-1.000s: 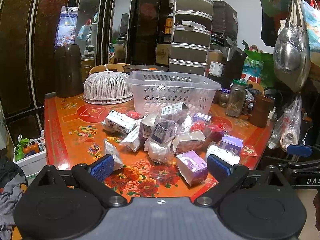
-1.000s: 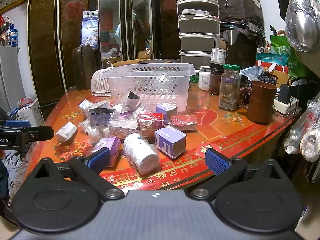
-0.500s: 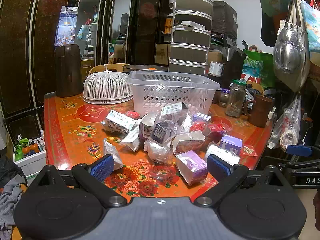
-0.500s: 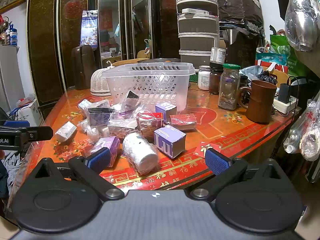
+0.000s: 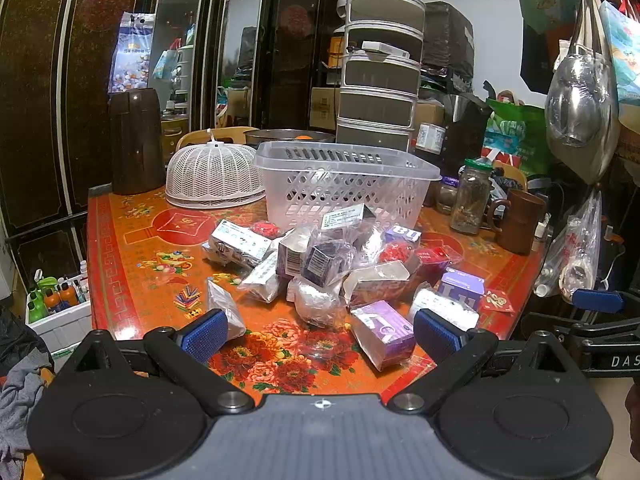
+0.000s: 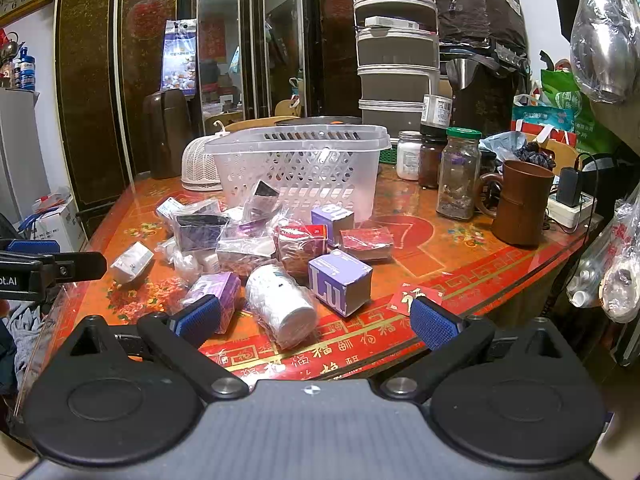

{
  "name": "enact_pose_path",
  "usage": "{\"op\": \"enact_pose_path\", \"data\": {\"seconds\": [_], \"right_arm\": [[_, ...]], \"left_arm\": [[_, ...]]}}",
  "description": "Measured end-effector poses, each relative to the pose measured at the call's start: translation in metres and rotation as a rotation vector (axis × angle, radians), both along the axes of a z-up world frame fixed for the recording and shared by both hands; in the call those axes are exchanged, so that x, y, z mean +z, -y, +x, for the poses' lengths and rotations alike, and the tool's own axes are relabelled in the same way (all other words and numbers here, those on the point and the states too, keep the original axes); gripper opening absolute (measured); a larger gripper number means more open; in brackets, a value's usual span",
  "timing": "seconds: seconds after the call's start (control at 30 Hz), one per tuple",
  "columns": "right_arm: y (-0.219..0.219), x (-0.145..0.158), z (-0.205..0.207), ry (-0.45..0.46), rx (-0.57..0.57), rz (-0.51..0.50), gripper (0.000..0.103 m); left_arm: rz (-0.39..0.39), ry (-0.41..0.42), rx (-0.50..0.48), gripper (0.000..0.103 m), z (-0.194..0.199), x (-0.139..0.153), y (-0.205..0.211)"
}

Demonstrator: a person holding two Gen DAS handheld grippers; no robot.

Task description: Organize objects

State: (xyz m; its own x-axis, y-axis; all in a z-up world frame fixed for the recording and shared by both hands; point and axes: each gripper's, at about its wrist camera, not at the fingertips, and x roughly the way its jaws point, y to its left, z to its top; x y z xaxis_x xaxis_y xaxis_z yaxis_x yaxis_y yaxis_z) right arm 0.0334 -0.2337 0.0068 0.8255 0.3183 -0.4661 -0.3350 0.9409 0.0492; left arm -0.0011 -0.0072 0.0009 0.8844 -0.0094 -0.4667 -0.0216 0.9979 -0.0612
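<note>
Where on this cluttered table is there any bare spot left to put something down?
Bare tabletop lies left of the packet pile, below the mesh food cover. Another patch sits between the pile and the brown mug. The basket looks empty. The middle is crowded.

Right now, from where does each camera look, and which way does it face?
Left wrist: sits on the left hand-held gripper, off the table's near-left edge, facing the basket; its open blue fingers show, and the right gripper's arm at right.
Right wrist: sits on the right hand-held gripper, off the near-right edge, facing the basket; its open fingers show, and the left gripper's arm at left.
Shared: basket, packet pile, brown mug.
</note>
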Motion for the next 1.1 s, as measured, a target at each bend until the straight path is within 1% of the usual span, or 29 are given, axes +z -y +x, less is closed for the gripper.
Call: {"op": "enact_pose_path", "data": {"seconds": [0.83,0.93,0.97,1.03,1.1], "right_arm": [[-0.002,-0.003,0.001,-0.012,0.001,-0.013,0.103],[0.001,-0.006,0.002,0.013,0.013,0.014,0.103],[0.002,-0.009,0.002,0.026,0.022,0.018,0.103],[0.001,-0.018,0.006,0.018,0.032,-0.002,0.103],[-0.003,-0.029,0.012,0.001,0.025,-0.032,0.103]], "left_arm": [[0.006,-0.005,-0.011,0.101,0.0,-0.006,0.0],[0.019,0.028,0.007,0.101,-0.001,-0.005,-0.003],[0.039,0.045,0.035,0.101,0.0,-0.009,-0.007],[0.051,0.031,0.069,0.101,0.004,-0.013,-0.015],[0.048,0.008,0.09,0.101,0.01,-0.025,-0.029]]}}
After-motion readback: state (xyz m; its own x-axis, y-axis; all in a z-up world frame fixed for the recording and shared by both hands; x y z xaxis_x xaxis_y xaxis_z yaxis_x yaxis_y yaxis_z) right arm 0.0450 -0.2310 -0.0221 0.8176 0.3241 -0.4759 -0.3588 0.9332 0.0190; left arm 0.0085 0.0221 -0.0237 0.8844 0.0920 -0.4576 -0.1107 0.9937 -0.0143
